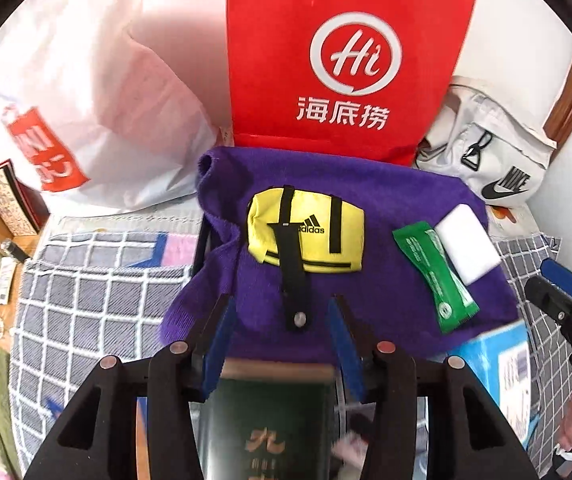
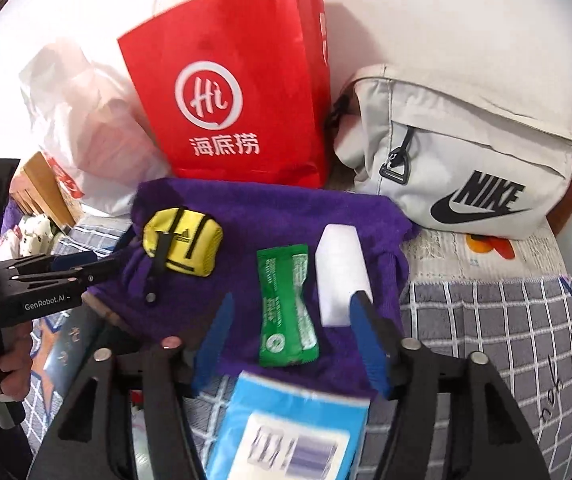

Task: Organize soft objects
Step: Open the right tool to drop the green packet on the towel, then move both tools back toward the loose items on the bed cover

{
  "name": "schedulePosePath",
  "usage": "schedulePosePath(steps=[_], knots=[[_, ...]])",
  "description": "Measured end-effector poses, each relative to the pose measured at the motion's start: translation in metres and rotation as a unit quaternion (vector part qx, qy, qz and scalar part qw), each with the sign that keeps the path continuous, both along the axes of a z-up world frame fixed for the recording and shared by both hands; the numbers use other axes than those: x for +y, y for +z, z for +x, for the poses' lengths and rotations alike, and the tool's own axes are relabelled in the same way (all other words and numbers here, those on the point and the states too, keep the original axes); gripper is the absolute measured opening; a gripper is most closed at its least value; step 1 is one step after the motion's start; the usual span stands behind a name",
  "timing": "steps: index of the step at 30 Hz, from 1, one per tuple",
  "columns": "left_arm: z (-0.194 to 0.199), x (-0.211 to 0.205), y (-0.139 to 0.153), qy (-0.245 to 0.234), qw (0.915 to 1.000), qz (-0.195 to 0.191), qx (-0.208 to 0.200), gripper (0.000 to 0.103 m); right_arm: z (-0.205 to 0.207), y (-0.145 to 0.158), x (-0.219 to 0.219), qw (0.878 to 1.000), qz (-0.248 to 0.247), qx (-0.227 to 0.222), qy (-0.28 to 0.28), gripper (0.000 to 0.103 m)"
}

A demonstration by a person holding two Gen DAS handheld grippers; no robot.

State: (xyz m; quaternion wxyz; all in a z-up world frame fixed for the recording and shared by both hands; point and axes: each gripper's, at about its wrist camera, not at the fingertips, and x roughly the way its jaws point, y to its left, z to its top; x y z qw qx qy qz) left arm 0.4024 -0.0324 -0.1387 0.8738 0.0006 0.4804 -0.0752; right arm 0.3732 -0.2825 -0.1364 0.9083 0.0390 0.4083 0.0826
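A purple towel [image 1: 385,196] [image 2: 270,216] lies spread on the bed. On it lie a small yellow Adidas pouch [image 1: 309,232] [image 2: 184,242], a green wet-wipe packet [image 1: 433,276] [image 2: 286,308] and a white sponge block [image 1: 467,242] [image 2: 339,268]. My left gripper [image 1: 282,312] is open, just short of the pouch's black strap [image 1: 293,280]. My right gripper [image 2: 289,312] is open around the green packet's near end, its right finger beside the sponge. The right gripper also shows at the left wrist view's right edge [image 1: 561,288]; the left gripper shows at the right wrist view's left [image 2: 70,268].
A red paper bag [image 1: 337,60] [image 2: 238,92], a white plastic bag [image 1: 98,112] [image 2: 86,120] and a white Nike bag [image 1: 493,152] [image 2: 465,152] stand behind the towel. A blue box [image 2: 289,432] and a dark green box [image 1: 274,420] lie near me on the checked cover [image 1: 98,300].
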Motion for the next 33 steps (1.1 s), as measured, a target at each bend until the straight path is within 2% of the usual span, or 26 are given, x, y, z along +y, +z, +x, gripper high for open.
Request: schedulePosePath(steps=[8,14,20,25,33], knots=[[-0.052,0.009,0.028,0.000,0.9998,-0.004,-0.021,0.047,-0.052,0.007,0.015,1.000,0.010,-0.001,0.005,0.064],[-0.090,0.019,0.034,0.011,0.9995,-0.007,-0.029,0.047,-0.090,0.002,0.029,0.999,0.039,0.014,0.032,0.064],[-0.125,0.033,0.026,0.022,0.9994,-0.004,-0.028,0.047,-0.129,-0.004,0.055,0.997,0.038,0.009,0.063,0.063],[-0.149,0.048,0.012,0.030,0.9993,-0.010,-0.018,0.047,-0.152,-0.016,0.081,0.995,0.028,0.012,0.095,0.058],[-0.169,0.066,-0.012,0.035,0.9992,-0.020,-0.003,0.047,-0.161,-0.036,0.131,0.989,0.001,0.018,0.148,0.058]])
